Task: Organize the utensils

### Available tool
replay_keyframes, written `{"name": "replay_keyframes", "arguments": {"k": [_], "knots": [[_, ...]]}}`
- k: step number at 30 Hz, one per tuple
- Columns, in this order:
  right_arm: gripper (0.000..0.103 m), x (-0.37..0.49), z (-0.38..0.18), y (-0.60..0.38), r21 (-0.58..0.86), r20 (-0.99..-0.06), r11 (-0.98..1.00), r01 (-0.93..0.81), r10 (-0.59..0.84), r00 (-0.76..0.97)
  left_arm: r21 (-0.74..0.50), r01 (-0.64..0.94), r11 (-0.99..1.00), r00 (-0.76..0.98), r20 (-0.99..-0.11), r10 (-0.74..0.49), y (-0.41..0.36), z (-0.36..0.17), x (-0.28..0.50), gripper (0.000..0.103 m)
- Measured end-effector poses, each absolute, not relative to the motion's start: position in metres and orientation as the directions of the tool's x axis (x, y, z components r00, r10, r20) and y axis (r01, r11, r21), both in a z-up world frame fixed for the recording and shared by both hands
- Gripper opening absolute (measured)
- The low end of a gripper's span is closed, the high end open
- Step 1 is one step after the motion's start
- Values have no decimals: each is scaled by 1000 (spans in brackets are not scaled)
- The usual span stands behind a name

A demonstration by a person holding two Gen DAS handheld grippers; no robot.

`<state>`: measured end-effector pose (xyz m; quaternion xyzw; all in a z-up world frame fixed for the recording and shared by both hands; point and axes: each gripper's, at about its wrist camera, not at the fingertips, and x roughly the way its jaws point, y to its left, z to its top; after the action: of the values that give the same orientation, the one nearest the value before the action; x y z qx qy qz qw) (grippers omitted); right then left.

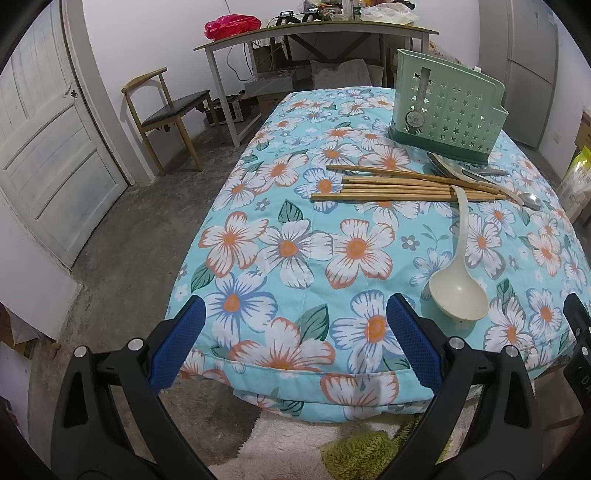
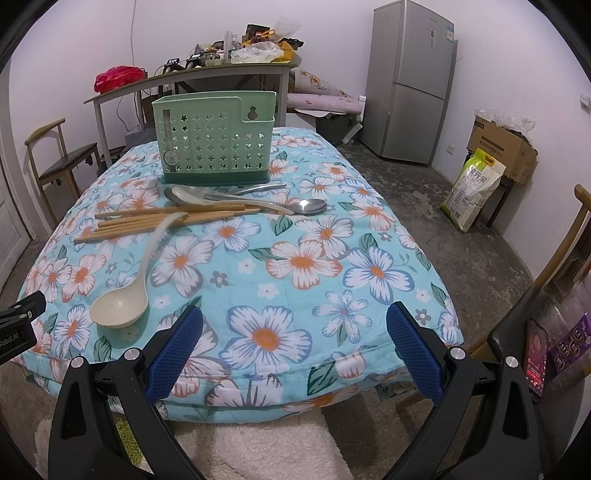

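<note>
A green perforated utensil holder (image 1: 447, 109) (image 2: 216, 138) stands upright at the far end of the floral-covered table (image 1: 295, 258) (image 2: 295, 258). In front of it lie several wooden chopsticks (image 1: 399, 188) (image 2: 162, 221), metal spoons (image 1: 465, 173) (image 2: 258, 201) and a cream ladle (image 1: 458, 288) (image 2: 123, 299) whose handle rests on the chopsticks. My left gripper (image 1: 295, 339) is open and empty above the table's near edge, left of the ladle. My right gripper (image 2: 295, 343) is open and empty above the near edge, right of the ladle.
A wooden chair (image 1: 162, 110) and a white door (image 1: 44, 147) stand left. A cluttered desk (image 1: 314, 33) (image 2: 192, 77) is behind the table. A fridge (image 2: 410, 81), a cardboard box (image 2: 502, 144), a bag (image 2: 472, 184) and a chair with a phone (image 2: 535, 354) are right.
</note>
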<state>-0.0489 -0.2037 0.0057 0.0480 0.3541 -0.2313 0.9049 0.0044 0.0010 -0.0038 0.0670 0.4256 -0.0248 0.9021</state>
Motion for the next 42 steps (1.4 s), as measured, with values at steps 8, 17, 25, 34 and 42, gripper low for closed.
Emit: {"name": "replay_keyframes", "arguments": {"k": [8, 17, 25, 34, 42], "knots": [[97, -51, 5, -203, -78, -658, 885, 459, -391, 643, 83, 120, 989, 634, -774, -12, 9, -6, 5, 94], [97, -48, -2, -206, -84, -670, 881, 466, -396, 628, 60, 190, 980, 598, -799, -67, 0, -14, 6, 94], [97, -37, -16, -207, -87, -699, 890, 447, -374, 609, 87, 244, 966, 533, -844, -59, -20, -46, 25, 94], [97, -15, -34, -212, -96, -718, 908, 407, -346, 603, 18, 251, 968, 542, -831, -125, -14, -61, 30, 96], [97, 0, -53, -218, -73, -745, 925, 372, -298, 596, 13, 287, 958, 521, -841, -144, -16, -59, 32, 96]]}}
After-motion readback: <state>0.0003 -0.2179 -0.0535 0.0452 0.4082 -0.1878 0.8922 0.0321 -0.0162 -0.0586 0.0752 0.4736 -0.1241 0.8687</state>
